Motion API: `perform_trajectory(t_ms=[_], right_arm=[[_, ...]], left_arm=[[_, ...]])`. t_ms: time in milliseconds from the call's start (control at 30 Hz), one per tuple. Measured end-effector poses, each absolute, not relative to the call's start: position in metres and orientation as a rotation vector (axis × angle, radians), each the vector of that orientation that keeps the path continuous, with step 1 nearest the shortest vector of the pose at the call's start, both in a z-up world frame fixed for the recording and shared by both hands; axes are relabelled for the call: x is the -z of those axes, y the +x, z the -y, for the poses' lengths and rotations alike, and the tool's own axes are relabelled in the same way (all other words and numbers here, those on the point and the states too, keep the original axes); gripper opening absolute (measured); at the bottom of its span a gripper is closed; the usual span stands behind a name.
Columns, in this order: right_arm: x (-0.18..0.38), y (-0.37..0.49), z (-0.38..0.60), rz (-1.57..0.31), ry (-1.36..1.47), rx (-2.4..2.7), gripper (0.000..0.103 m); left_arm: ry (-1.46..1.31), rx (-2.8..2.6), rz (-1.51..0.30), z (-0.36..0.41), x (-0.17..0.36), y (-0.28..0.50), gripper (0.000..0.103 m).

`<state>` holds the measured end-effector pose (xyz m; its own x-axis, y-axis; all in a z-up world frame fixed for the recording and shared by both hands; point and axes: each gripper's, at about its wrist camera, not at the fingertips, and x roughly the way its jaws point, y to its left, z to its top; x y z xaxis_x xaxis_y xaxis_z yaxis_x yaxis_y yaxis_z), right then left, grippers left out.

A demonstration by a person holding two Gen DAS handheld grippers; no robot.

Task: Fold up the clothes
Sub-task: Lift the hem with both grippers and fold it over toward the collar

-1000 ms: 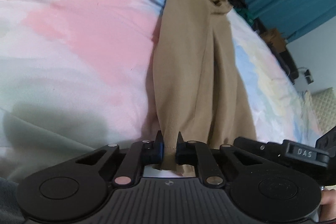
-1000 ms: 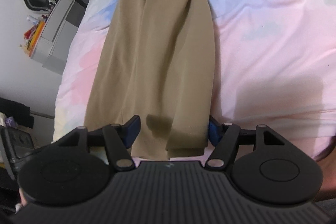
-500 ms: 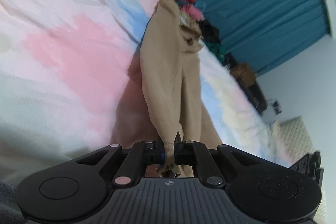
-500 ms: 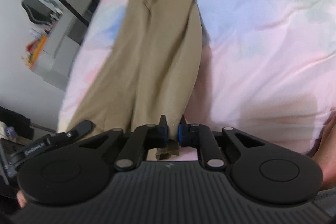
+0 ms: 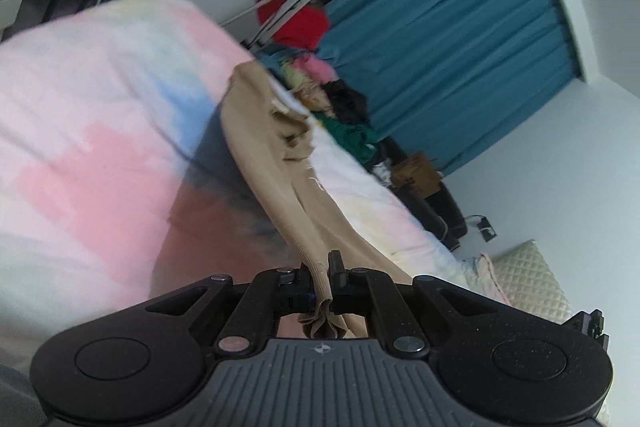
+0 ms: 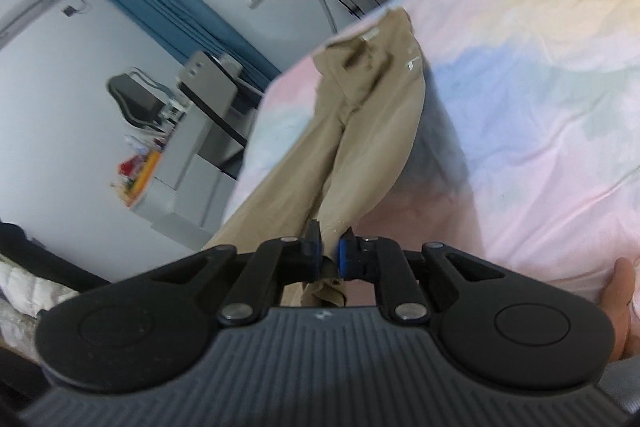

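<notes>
Both hems now lifted off the bed [image 5: 100,155]. Left tongs [image 5: 322,277] clamped narrow on one leg cuff of the tan trousers [image 5: 276,163]; right tongs [image 6: 329,251], a second ago wide, now pinched on the other cuff. Waistband resting at the far end of the bed, legs stretched taut toward the near side. Probably ready to carry cuffs over to the waistband.

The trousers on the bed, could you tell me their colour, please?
Plain tan trousers, clearest in the right wrist view.
</notes>
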<state>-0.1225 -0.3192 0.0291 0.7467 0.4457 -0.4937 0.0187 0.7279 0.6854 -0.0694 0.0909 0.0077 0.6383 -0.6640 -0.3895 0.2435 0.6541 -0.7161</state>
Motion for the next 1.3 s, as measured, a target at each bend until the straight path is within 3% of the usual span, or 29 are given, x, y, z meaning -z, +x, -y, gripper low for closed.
perform_trajectory(t_ms=[300,533,967,1300], right_arm=[[-0.061,-0.156,0.332,-0.620,0.726,-0.286,0.012],[-0.083,-0.182,0.341,-0.568,0.718,-0.306,0.012],[-0.073,-0.104,0.345,-0.578,0.756,-0.241,0.012],[-0.027,-0.011,0.355,-0.629,0.785,-0.186,0.012]], left_arm=[[-0.654,0.623,-0.666,-0.110,-0.047,-0.152,0.005],[-0.622,0.597,-0.639,-0.111,-0.077,-0.170,0.006],[-0.513,0.498,-0.668,-0.084,-0.098,-0.082,0.006],[-0.472,0.409,-0.720,-0.061,-0.057,0.027,0.006]])
